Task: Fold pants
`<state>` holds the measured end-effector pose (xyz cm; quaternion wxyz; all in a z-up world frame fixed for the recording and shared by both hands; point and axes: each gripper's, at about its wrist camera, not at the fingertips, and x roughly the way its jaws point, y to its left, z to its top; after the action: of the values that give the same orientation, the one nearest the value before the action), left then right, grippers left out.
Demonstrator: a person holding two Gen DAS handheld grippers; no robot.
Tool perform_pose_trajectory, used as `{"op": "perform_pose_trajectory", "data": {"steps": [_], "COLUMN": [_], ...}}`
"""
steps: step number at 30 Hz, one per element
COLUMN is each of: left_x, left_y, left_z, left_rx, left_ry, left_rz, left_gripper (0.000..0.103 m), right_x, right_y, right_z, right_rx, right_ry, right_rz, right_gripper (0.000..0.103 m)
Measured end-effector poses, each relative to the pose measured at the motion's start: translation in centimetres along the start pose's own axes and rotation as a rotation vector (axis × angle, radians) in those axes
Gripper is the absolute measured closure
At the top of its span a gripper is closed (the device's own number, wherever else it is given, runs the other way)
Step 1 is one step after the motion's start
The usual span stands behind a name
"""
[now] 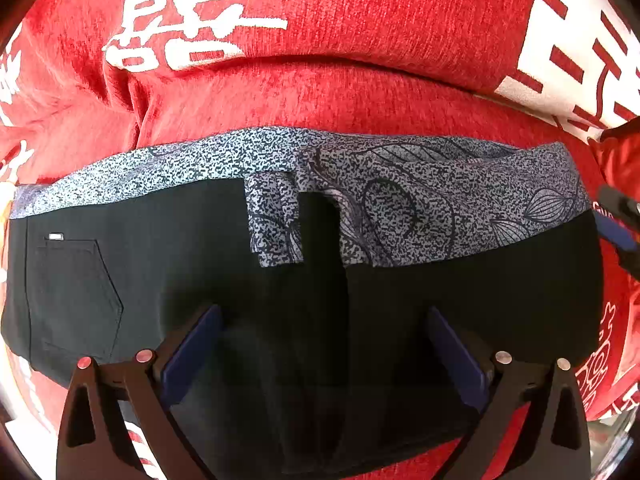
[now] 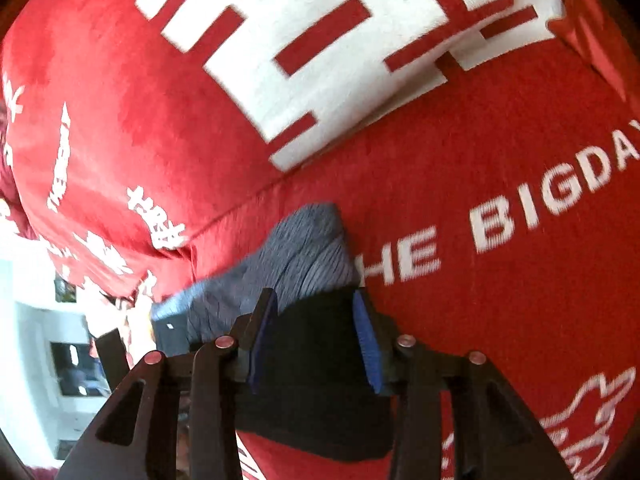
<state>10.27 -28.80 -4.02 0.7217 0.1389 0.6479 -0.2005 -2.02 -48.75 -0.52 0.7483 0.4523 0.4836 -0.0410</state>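
Note:
The pants (image 1: 160, 264) are black with a grey speckled leaf-print lining (image 1: 400, 200) turned out along the far edge. They lie folded across a red cushion. A back pocket (image 1: 76, 292) shows at the left. My left gripper (image 1: 324, 320) is open, with its blue pads above the black cloth near the front edge. My right gripper (image 2: 316, 312) is open at the pants' end, with the black cloth (image 2: 316, 360) lying between its blue pads (image 2: 366, 344) and the grey lining (image 2: 296, 256) just ahead. The right gripper shows at the right edge of the left wrist view (image 1: 624, 220).
The surface is a red sofa cover (image 1: 360, 92) with white characters and the words "THE BIGDAY" (image 2: 540, 208). A back cushion (image 2: 320, 40) rises behind the seat. A white room with furniture (image 2: 48, 340) shows off the sofa's edge.

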Motion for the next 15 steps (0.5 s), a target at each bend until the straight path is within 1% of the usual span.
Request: {"op": "perform_pose_trajectory", "data": {"steps": [1, 2, 3, 4, 5, 7, 9, 11, 13, 15], "left_x": [0.0, 0.0, 0.1, 0.1, 0.3, 0.1, 0.3, 0.3, 0.4, 0.5], "left_y": [0.0, -0.1, -0.2, -0.2, -0.6, -1.0, -1.2, -1.1, -1.2, -1.6], "left_z": [0.0, 0.0, 0.0, 0.0, 0.0, -0.2, -0.3, -0.3, -0.3, -0.4], "left_rx": [0.005, 0.012, 0.015, 0.015, 0.010, 0.002, 0.001, -0.008, -0.015, -0.018], "left_ry": [-0.003, -0.007, -0.009, -0.010, -0.010, -0.011, -0.011, -0.008, -0.007, -0.012], "left_rz": [0.003, 0.009, 0.010, 0.012, 0.013, 0.020, 0.027, 0.030, 0.035, 0.043], "left_gripper": [0.000, 0.000, 0.000, 0.000, 0.000, 0.000, 0.000, 0.000, 0.000, 0.000], "right_x": [0.4, 1.3, 2.1, 2.8, 3.4, 3.4, 2.9, 2.3, 1.2, -0.3], "right_y": [-0.6, -1.3, -1.7, -2.1, -2.1, -1.6, -0.4, 0.7, 1.4, 2.1], "right_z": [0.6, 1.2, 1.5, 1.7, 1.8, 1.8, 1.5, 1.2, 0.6, -0.5], "right_rx": [0.005, 0.018, 0.026, 0.026, 0.028, 0.025, -0.018, -0.059, -0.092, -0.127], "right_ry": [0.004, 0.035, 0.065, 0.087, 0.092, 0.075, 0.060, 0.064, 0.063, 0.044], "right_rz": [0.017, 0.024, 0.005, -0.037, -0.047, -0.077, -0.119, -0.143, -0.183, -0.189], "right_gripper": [0.061, 0.067, 0.069, 0.069, 0.069, 0.069, 0.065, 0.063, 0.061, 0.060]}}
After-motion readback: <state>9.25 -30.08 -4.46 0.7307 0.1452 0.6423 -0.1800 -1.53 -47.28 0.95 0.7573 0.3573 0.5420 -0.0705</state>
